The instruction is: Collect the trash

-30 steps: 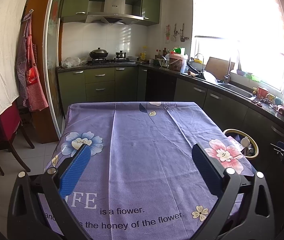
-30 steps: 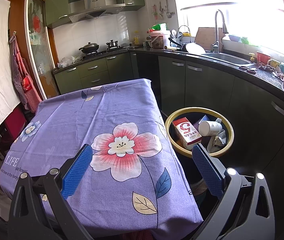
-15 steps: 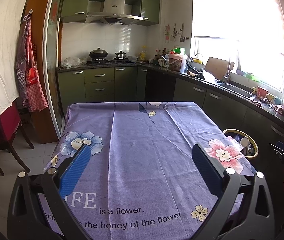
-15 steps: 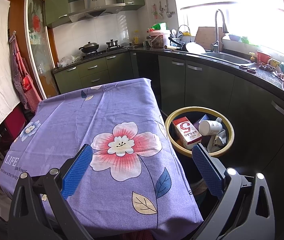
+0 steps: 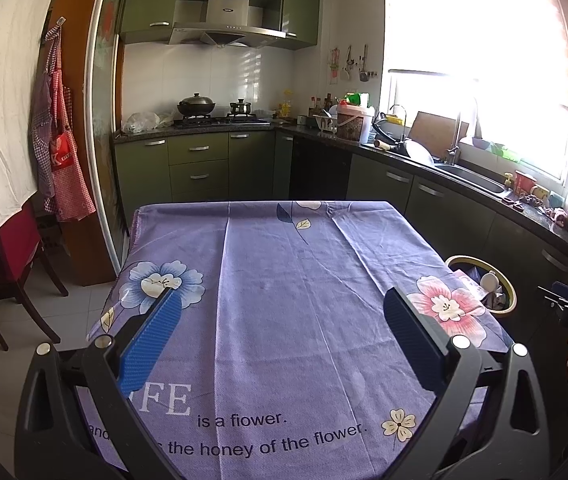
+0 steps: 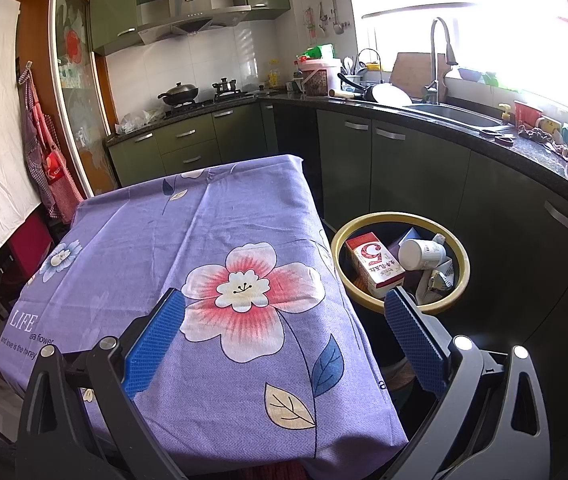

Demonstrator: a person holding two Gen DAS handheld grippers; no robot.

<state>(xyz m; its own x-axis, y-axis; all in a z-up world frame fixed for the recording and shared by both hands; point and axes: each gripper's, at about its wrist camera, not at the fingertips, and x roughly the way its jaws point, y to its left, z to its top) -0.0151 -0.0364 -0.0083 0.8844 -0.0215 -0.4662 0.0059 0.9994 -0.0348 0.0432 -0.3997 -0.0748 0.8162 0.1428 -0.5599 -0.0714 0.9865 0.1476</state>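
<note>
A yellow-rimmed trash bin [image 6: 460,256] stands on the floor at the table's right side and also shows in the left wrist view [image 5: 510,294]. It holds a red and white carton [image 6: 372,262], a white bottle [image 6: 422,254] and crumpled wrappers [image 6: 440,278]. My right gripper [image 6: 284,332] is open and empty, above the table's near right corner beside the bin. My left gripper [image 5: 281,328] is open and empty above the near end of the purple floral tablecloth [image 5: 284,280].
Green cabinets and a dark counter [image 6: 484,136] with a sink and faucet [image 6: 440,60] run along the right. A stove with pots [image 5: 211,114] is at the back. A red chair [image 5: 7,256] stands left of the table.
</note>
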